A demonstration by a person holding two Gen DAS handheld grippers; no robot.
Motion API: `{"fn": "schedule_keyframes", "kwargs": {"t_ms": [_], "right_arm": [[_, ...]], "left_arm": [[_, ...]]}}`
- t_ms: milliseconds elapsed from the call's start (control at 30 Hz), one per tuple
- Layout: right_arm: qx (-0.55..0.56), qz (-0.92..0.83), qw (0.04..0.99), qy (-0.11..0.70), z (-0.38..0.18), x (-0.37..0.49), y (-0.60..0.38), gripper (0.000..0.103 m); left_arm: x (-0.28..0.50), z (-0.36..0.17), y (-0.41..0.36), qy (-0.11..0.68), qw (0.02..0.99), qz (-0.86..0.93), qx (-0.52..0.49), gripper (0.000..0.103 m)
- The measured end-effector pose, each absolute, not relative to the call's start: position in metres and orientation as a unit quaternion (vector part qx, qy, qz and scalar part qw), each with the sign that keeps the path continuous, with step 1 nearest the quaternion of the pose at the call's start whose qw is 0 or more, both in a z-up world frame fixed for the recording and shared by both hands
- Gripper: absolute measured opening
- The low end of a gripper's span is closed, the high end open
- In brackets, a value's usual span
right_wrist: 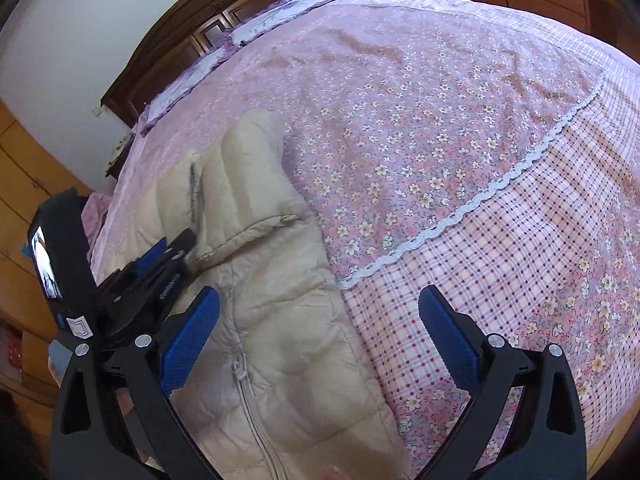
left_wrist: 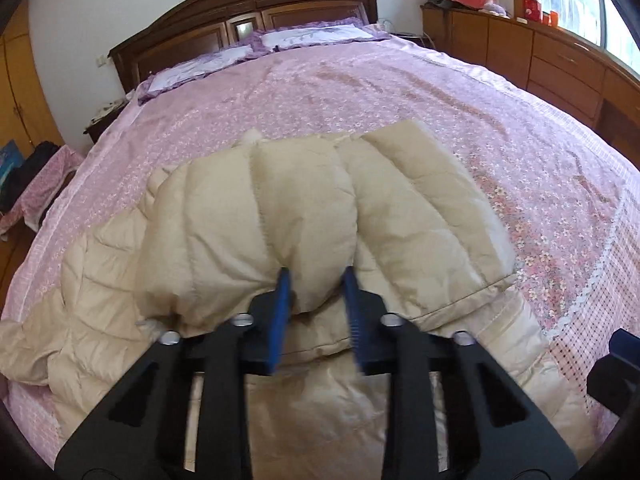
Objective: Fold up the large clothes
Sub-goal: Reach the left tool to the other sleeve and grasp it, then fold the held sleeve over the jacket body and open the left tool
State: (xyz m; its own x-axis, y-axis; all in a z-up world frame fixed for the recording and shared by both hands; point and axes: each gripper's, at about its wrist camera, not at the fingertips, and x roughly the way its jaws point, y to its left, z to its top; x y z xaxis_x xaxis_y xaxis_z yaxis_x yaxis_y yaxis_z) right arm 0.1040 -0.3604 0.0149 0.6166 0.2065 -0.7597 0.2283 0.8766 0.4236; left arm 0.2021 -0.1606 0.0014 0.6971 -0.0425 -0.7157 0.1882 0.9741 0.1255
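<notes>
One jacket, L tongs pinching.

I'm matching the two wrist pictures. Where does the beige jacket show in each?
Left wrist: the jacket fills the lower middle, a puffy fold pinched in the left gripper jaws.
Right wrist: the jacket runs down the lower left, zipper up, beside the open right gripper.
Shared landmark: the headboard, top in both.

L tool pinched shut; R tool wide apart.
</notes>
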Motion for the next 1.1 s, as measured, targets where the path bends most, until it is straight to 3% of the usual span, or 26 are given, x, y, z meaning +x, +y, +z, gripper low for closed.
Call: {"fn": "schedule_keyframes", "kwargs": {"t_ms": [100,467,1000,1100], "right_arm": [[0.25,-0.005,0.865,0.435,0.015,0.105,-0.361,0.096],[0.243,0.014,0.871,0.426,0.026,0.11,-0.341,0.096],[0.213,0.029,0.878,0.429,0.028,0.13,-0.313,0.096],[0.206,0.027,0.878,0.432,0.026,0.133,-0.31,0.096]], "left_arm": [[0.198,0.013,-0.149,0.376,0.92,-0.073,0.077,0.009],[0.18,0.084,-0.043,0.337,0.939,-0.068,-0.013,0.008],[0.181,0.023,0.087,0.398,0.915,0.01,-0.063,0.009],[0.177,0.018,0.1,0.401,0.914,0.023,-0.059,0.015]]}}
